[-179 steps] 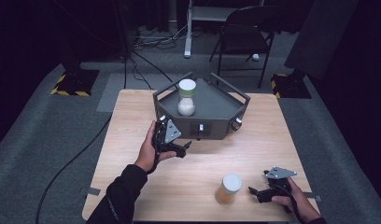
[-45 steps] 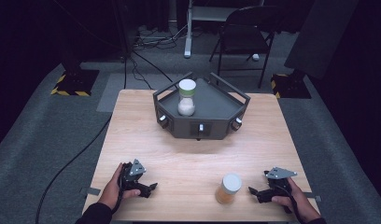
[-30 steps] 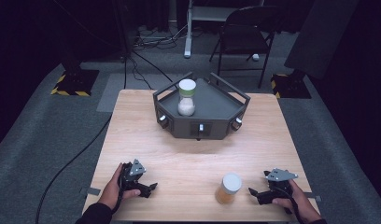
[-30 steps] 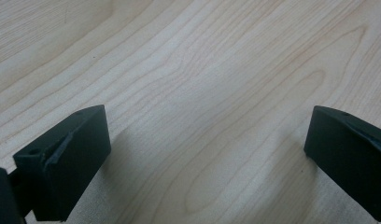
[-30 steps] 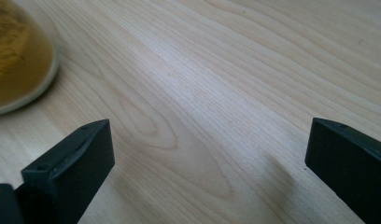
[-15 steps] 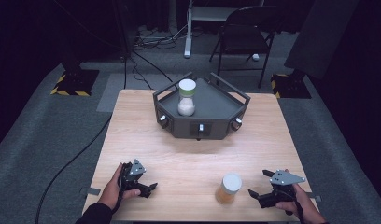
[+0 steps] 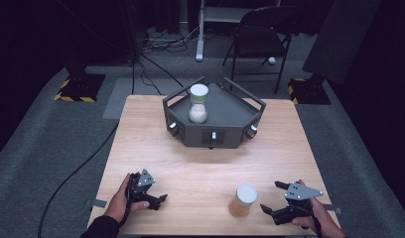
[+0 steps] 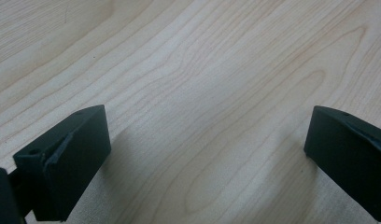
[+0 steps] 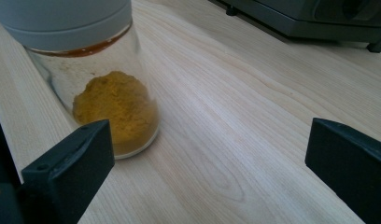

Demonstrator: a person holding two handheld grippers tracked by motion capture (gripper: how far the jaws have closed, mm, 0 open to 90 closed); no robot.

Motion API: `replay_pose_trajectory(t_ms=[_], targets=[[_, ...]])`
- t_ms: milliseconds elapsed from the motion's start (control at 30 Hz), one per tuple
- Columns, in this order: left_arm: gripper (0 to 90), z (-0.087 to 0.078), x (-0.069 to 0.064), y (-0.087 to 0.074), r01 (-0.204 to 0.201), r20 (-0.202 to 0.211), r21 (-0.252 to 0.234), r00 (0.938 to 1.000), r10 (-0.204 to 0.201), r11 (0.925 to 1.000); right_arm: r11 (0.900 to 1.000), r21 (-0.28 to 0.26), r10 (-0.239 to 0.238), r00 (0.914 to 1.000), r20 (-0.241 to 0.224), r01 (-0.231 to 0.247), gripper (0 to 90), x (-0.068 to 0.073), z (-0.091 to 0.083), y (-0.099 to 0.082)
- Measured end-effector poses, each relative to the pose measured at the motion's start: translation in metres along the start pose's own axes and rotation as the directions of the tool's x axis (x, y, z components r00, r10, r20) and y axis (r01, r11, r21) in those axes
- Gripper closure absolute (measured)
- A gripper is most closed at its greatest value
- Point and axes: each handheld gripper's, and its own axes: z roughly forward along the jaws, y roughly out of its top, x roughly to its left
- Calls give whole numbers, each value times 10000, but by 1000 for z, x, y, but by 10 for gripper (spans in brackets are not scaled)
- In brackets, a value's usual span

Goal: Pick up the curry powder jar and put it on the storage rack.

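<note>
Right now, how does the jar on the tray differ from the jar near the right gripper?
The jar on the tray holds white powder; the jar on the table holds orange-yellow powder. The first stands in the dark tray at the table's far side; the second stands on bare wood beside the open right gripper. Both are upright, clear, with pale lids.

Clear glass jar with grey-white lid (image 7: pixel 243 200) (image 9: pixel 93 74), upright on the wooden table, near edge, right of centre. Lid on. Yellow-orange powder (image 9: pixel 115 112) heaped in the bottom, roughly a third full.
</note>
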Motion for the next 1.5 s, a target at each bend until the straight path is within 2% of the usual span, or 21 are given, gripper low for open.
replay_pose_trajectory(t_ms=[100, 267, 633, 800, 1167, 1267, 1500], targets=[[3, 0, 0, 0, -1, 0, -1, 10000, 1, 10000, 9999, -142, -35, 9997, -249, 32, 9, -1, 0, 0], [3, 0, 0, 0, 2, 1, 1, 10000, -2, 10000, 9997, -94, -215, 9987, -462, 211, 9, 2, 4, 4], [3, 0, 0, 0, 0, 0, 0, 10000, 0, 10000, 9994, -266, -227, 9950, -975, 202, 10, 3, 10, 8], [3, 0, 0, 0, -1, 0, 0, 10000, 1, 10000, 9995, -207, -277, 9940, -1058, 256, 11, 4, 15, 10], [3, 0, 0, 0, 2, 0, 2, 10000, -2, 10000, 9982, -491, -422, 9834, -1763, 341, 14, 8, 31, 17], [3, 0, 0, 0, 0, 0, 0, 10000, 0, 10000, 9980, -479, -503, 9818, -1833, 421, 14, 10, 36, 19], [3, 0, 0, 0, -1, 0, 0, 10000, 1, 10000, 9971, -765, -141, 9850, -1718, 9, 64, 14, 45, 18]])
